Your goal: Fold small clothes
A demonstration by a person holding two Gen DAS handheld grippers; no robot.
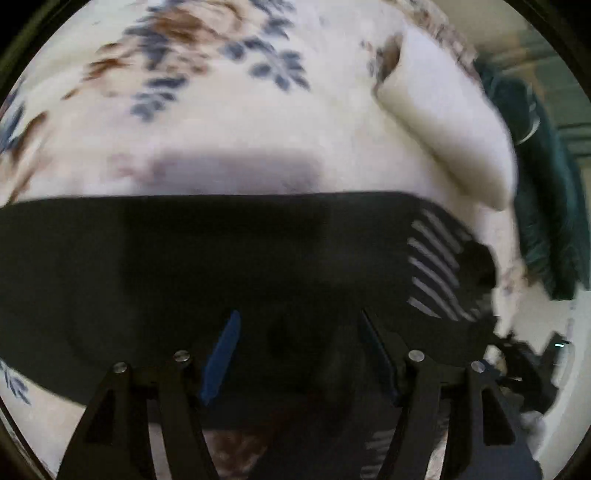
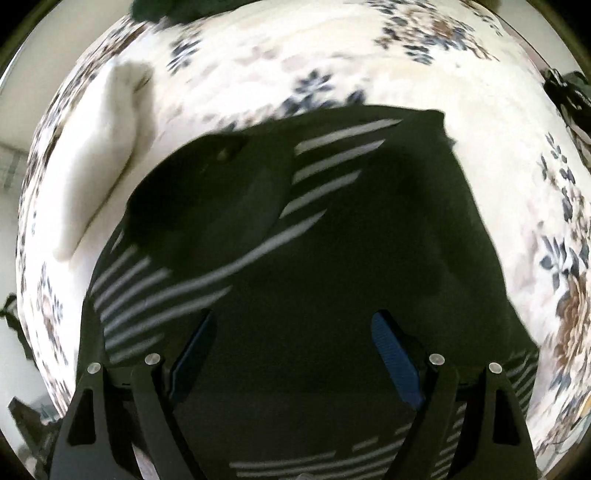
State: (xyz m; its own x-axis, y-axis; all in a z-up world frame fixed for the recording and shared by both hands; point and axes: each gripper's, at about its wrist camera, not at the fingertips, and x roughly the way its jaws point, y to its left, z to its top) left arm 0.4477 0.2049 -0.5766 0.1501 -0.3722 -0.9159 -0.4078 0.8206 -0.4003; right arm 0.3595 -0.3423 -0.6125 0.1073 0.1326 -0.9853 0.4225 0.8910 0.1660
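motion blur smears the black striped garment (image 2: 332,240).

Under everything you have a cream bedspread (image 1: 229,122) printed with blue and brown flowers; it fills both views, blurred in places. At its edge, upper right in your left view, lies a dark green fabric (image 1: 543,206), ribbed or pleated by the look of it; what it is cannot be told. In your right view a scrap of the same green (image 2: 162,9) shows at the top edge. Beyond the bedspread's left edge there you see pale floor (image 2: 11,192).
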